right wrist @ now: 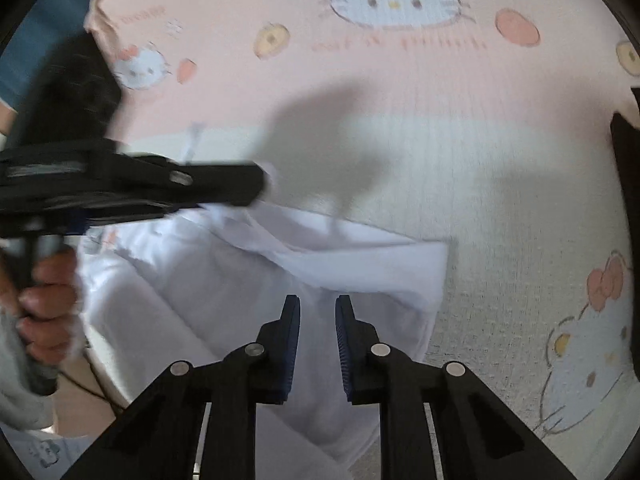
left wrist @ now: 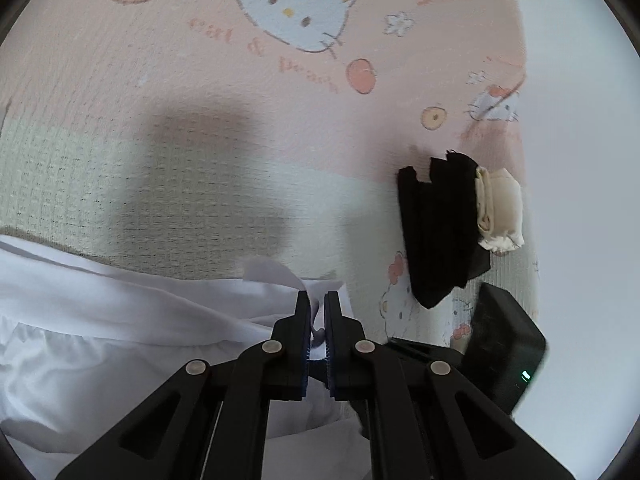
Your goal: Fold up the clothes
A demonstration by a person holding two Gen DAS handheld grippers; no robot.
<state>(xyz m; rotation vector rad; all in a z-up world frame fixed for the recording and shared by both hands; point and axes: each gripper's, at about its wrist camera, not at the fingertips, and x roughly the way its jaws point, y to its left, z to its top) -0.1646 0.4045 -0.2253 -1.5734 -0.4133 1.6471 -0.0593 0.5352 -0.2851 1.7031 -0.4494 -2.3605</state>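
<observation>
Your left gripper [left wrist: 317, 300] is pinching a fold of the white garment [left wrist: 120, 320], jaws closed on the cloth; the pinched part is hiding between the pads. The garment is lying at 6 to 8 o'clock on the cartoon-cat blanket [left wrist: 240, 100], its lower edge cut off by the frame. Your right gripper [right wrist: 318, 306] is hovering over the same garment, jaws parted and pressing on nothing. At 3 o'clock a folded black garment [left wrist: 436, 232] is touching a rolled cream one [left wrist: 502, 208]. In the right wrist view your left hand [right wrist: 48, 300] is blurring.
</observation>
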